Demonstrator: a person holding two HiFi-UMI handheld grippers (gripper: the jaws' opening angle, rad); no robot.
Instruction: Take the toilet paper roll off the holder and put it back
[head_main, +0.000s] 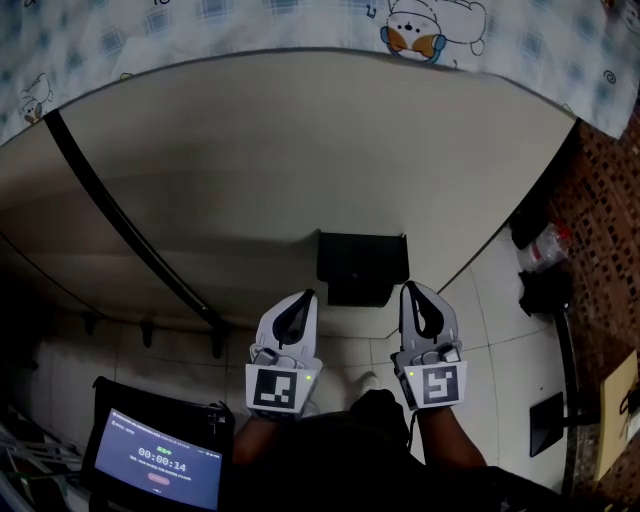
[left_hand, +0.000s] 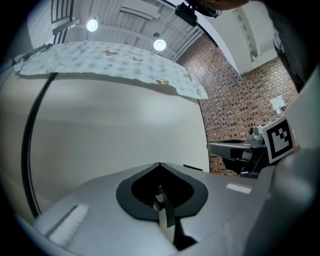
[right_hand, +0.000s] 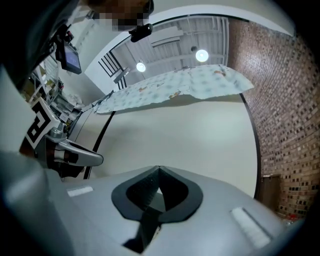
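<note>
— Inspector: State of the tongs?

— Onlooker: Left gripper (head_main: 310, 294) (left_hand: 159, 165): jaws shut tight, nothing between them; right gripper (head_main: 408, 288) (right_hand: 159, 169): likewise closed and empty; both point at the cream wall (head_main: 300, 150).

— Inspector: The holder?

— Onlooker: Black holder (head_main: 362, 268), fixed to that wall, seen from above; left gripper near its 7 o'clock corner, apart from it; right gripper just beside its 5 o'clock corner; contact there I cannot tell.

— Inspector: The roll?

— Onlooker: Hidden; the holder's black top covers whatever sits under it.

— Inspector: Surroundings?

— Onlooker: Patterned cloth (head_main: 300, 20) along the wall's top at 12 o'clock; brick wall (head_main: 600, 200) at 3 o'clock; tablet (head_main: 160, 465) showing a timer at 7 o'clock.
</note>
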